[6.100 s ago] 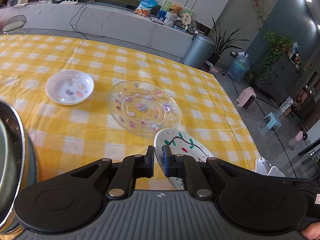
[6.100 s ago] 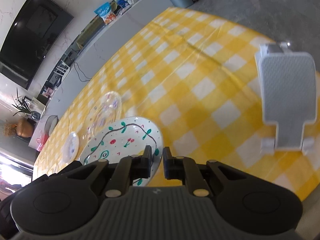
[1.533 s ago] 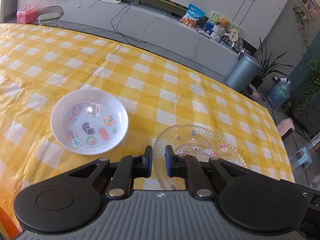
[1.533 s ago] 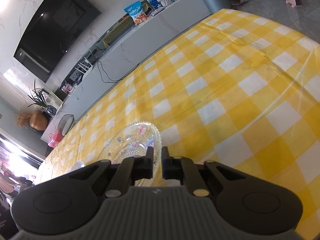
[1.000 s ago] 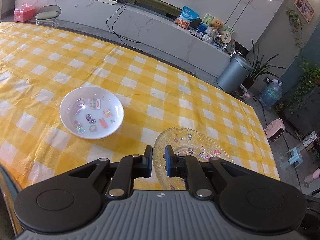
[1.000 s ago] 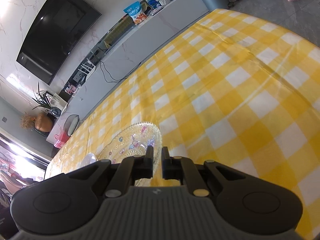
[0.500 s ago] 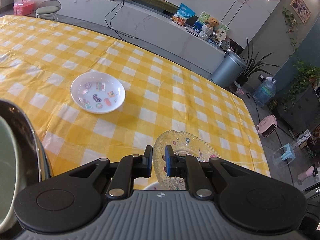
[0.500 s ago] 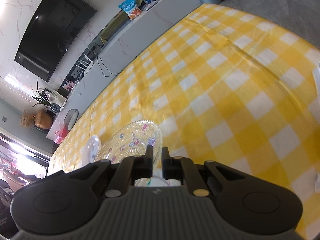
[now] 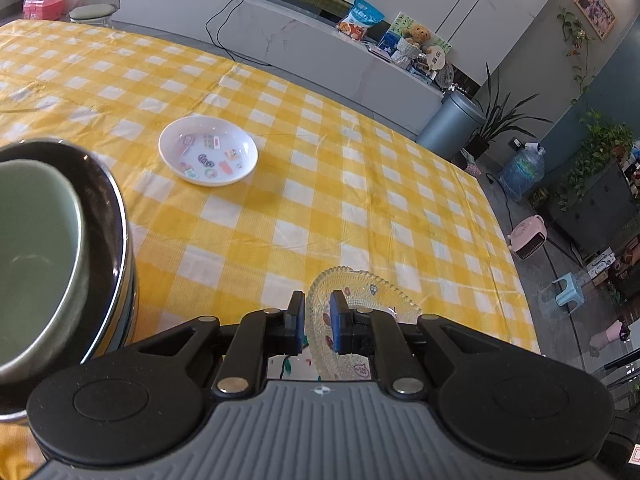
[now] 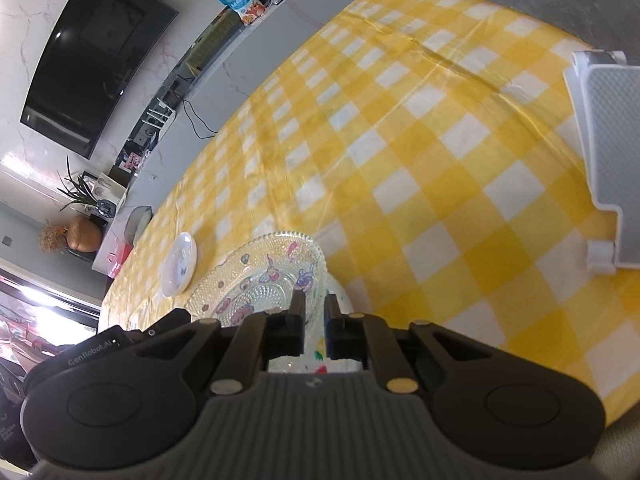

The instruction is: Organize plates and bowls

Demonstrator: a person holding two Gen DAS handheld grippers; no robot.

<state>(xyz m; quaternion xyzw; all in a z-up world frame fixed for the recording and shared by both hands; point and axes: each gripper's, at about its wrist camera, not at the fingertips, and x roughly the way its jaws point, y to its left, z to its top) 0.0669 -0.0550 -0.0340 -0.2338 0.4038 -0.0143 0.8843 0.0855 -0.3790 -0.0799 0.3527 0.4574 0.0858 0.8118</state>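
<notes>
A clear glass plate (image 9: 362, 292) with coloured stickers is pinched at its rim by both grippers and held above the yellow checked table. My left gripper (image 9: 317, 322) is shut on its near edge. My right gripper (image 10: 313, 314) is shut on its other edge; the glass plate (image 10: 256, 280) fills the view ahead of it. Under it a white painted plate (image 10: 320, 354) shows between the fingers. A small white sticker dish (image 9: 208, 156) lies further out on the table; it also shows in the right wrist view (image 10: 179, 264).
A steel bowl (image 9: 116, 216) with a green bowl (image 9: 36, 240) nested inside stands at the left. A white rack (image 10: 608, 120) sits at the table's right edge. The table edge (image 9: 516, 288) drops to the floor on the right.
Both grippers carried the glass plate back toward the near edge, away from the white dish. The nested bowls have come into the left view and the white rack into the right.
</notes>
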